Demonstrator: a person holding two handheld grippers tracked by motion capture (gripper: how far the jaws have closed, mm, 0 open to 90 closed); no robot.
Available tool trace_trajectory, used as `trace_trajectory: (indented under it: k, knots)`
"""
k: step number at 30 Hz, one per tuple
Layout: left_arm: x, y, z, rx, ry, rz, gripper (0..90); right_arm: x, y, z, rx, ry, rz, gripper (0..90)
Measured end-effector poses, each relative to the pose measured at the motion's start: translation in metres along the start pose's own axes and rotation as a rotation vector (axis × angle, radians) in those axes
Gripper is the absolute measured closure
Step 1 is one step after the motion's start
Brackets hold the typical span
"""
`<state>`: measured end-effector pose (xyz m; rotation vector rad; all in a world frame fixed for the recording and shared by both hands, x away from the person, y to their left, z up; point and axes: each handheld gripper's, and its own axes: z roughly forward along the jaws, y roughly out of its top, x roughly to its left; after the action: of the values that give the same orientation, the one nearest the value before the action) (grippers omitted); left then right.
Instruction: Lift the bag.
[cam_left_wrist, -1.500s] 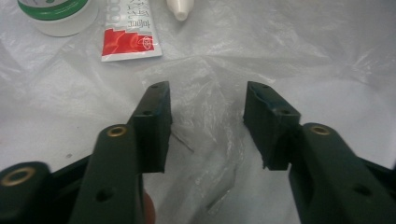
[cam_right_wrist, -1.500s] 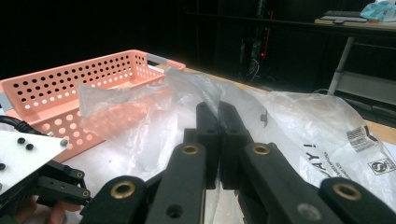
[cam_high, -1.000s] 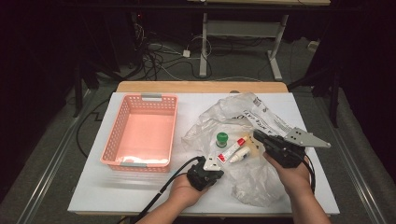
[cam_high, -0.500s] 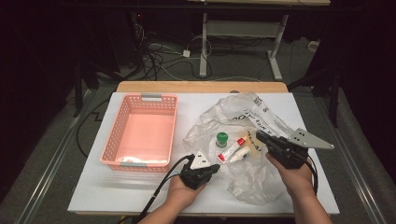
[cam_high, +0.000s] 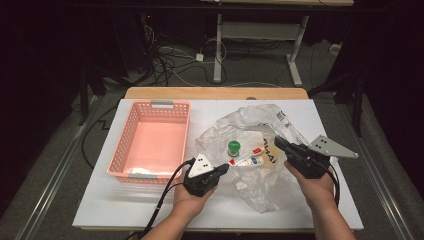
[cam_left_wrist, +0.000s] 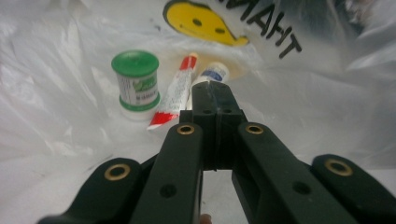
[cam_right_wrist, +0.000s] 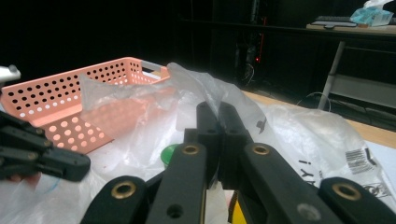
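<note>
High view: the clear plastic bag (cam_high: 260, 155) lies right of centre, beside the pink basket (cam_high: 150, 140). The right gripper (cam_high: 280, 145) pinches the bag's upper film; the left gripper (cam_high: 222, 170) sits at its lower-left edge.

Left gripper view: jaws closed, empty, aimed at the green-capped jar (cam_left_wrist: 136, 84) and red-and-white tube (cam_left_wrist: 175, 91) in the upper centre.

Right gripper view: jaws clamp thin film at centre. The film is light, limp and slippery; grip a gathered fold. The tube is probably soft; grasp mid-body.

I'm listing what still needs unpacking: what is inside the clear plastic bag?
Inside the plastic bag: a green-capped jar, a red-and-white tube and a white tube with a blue label. Crumpled folds may hide more.
</note>
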<state>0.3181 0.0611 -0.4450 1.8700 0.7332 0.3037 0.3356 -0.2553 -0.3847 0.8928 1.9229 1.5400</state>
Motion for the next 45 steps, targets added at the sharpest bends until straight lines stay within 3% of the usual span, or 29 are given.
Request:
trace_trajectory:
  k: [9, 19, 25, 31, 34, 36, 38, 45]
  knots:
    - [0.006, 0.027, -0.015, -0.095, 0.032, -0.004, 89.2, -0.001, 0.002, 0.001, -0.011, 0.001, -0.002, 90.0]
    - [0.017, 0.087, -0.010, -0.172, 0.043, 0.026, 89.2, -0.006, 0.016, 0.006, -0.048, -0.022, 0.020, 90.0]
    - [0.021, 0.135, -0.002, -0.199, 0.065, 0.071, 89.2, -0.020, 0.044, 0.012, -0.086, -0.062, 0.022, 90.0]
    - [0.024, 0.170, 0.001, -0.245, 0.082, 0.095, 89.1, -0.039, 0.077, 0.015, -0.145, -0.117, 0.048, 90.0]
    - [0.024, 0.184, 0.001, -0.280, 0.082, 0.091, 89.1, -0.045, 0.095, 0.015, -0.176, -0.139, 0.035, 90.0]
    - [0.023, 0.192, -0.001, -0.292, 0.088, 0.110, 89.1, -0.047, 0.105, 0.015, -0.196, -0.149, 0.028, 90.0]
    - [0.022, 0.199, -0.002, -0.311, 0.096, 0.125, 89.1, -0.047, 0.115, 0.015, -0.215, -0.158, 0.022, 90.0]
    - [0.023, 0.215, -0.014, -0.386, 0.095, 0.123, 89.1, -0.045, 0.141, 0.011, -0.282, -0.169, -0.005, 90.0]
